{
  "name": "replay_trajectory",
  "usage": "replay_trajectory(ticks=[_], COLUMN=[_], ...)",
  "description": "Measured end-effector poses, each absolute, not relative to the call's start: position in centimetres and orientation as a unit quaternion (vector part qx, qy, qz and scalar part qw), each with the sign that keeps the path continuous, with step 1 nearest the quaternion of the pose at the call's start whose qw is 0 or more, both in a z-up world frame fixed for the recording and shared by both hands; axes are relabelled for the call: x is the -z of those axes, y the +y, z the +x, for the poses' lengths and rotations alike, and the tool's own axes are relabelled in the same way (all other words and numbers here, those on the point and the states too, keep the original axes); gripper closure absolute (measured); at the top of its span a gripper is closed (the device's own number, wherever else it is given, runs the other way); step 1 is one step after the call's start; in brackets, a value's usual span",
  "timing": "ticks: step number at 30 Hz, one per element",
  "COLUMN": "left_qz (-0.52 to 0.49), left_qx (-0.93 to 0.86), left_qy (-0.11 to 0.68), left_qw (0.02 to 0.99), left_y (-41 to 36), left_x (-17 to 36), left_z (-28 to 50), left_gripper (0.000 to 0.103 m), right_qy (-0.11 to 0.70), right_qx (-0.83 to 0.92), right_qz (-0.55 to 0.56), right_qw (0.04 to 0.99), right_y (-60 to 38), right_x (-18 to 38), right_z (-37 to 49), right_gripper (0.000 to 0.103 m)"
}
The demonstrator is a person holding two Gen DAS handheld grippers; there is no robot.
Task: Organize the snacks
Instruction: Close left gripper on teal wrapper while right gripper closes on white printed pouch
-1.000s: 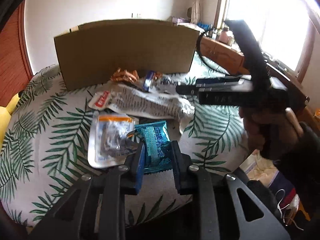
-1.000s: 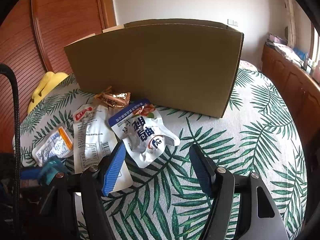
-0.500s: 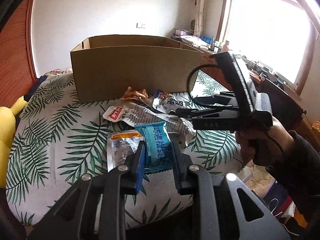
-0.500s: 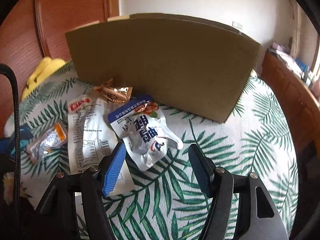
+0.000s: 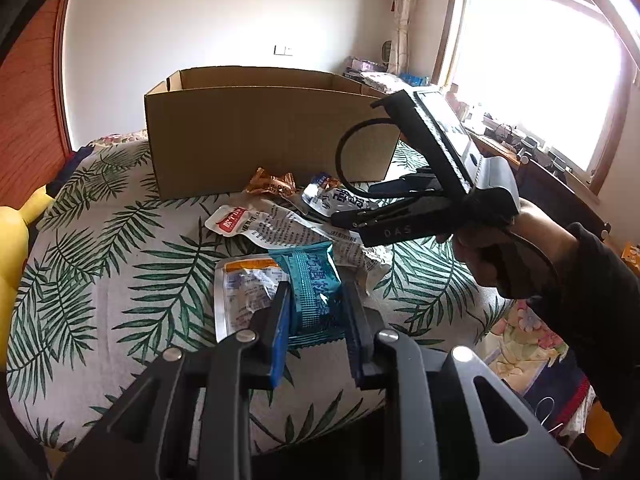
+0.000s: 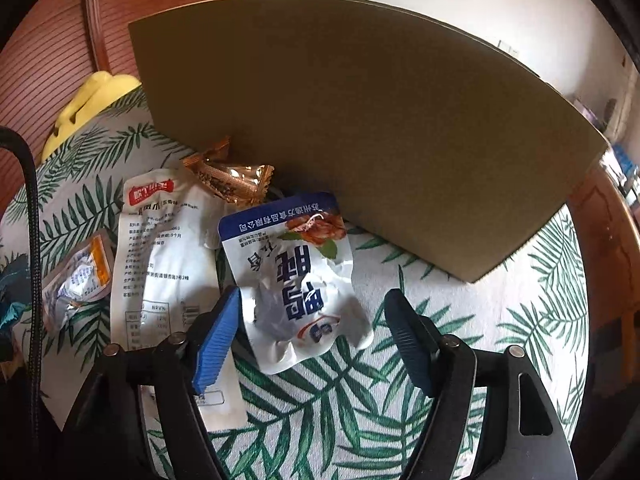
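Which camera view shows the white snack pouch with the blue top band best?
The right wrist view: the white snack pouch with the blue top band lies whole and close, printing visible. In the left wrist view the pouch is far, partly hidden behind the right gripper.

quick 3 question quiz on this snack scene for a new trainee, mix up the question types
1. True or false: the left gripper is closed on the teal packet.
2. Which lies between the right gripper's open fingers? A) orange candy B) white and blue pouch C) yellow toy
3. Fill in: the orange candy lies against the front wall of the ____.

Key: 1 true; 2 B, the white and blue pouch; 3 cardboard box.
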State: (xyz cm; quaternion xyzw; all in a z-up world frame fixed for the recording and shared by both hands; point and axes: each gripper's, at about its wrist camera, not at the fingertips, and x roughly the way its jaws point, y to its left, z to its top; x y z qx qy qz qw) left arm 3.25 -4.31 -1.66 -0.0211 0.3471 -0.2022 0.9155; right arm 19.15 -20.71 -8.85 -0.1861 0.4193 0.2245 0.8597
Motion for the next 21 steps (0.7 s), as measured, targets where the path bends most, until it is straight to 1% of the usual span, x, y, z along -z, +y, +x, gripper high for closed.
replay_trajectory(ticks=[4, 8, 14, 15, 16, 18, 19, 21], left_qz=[-0.022, -0.022, -0.026, -0.026, -0.025, -0.024, -0.023, -0.023], left_qx=[0.202, 0.202, 0.200, 0.200, 0.200, 0.201, 0.201, 0.201], left_qy=[0.348, 0.348, 0.350, 0.351, 0.350, 0.349, 0.349, 0.348], left_qw=[0.915, 0.915, 0.915, 0.915, 0.915, 0.915, 0.915, 0.916], left_y=[-4.3, -4.2, -4.1, -4.2, -4.2, -4.3, -4.3, -4.3], left_x=[1.7, 1.7, 1.9, 1.9, 1.9, 1.8, 1.8, 1.7], left_z=[3.2, 3.2, 3.2, 3.3, 3.3, 3.3, 3.3, 3.3], left_gripper=[0.080, 0.080, 0.080, 0.080, 0.080, 0.080, 0.080, 0.080], right_qy=[0.425, 0.429, 0.417, 0.416, 0.415, 0.412, 0.412, 0.414], right_qx=[-0.239, -0.243, -0.242, -0.242, -0.246, -0.251, -0.254, -0.249], right_qz=[-0.169, -0.154, -0.146, -0.146, -0.145, -0.143, -0.142, -0.146], right_qw=[0.856, 0.856, 0.864, 0.864, 0.864, 0.864, 0.864, 0.863], right_y=[-20.4, -20.7, -21.3, -21.7, -21.7, -21.8, -21.6, -21.4], right_x=[9.0, 9.3, 9.3, 9.1, 9.0, 8.9, 8.9, 8.9], right_z=[20.1, 20.6, 20.0, 19.8, 19.7, 19.3, 19.0, 18.4], right_gripper=[0.026, 0.021, 0.022, 0.023, 0.027, 0.036, 0.044, 0.045])
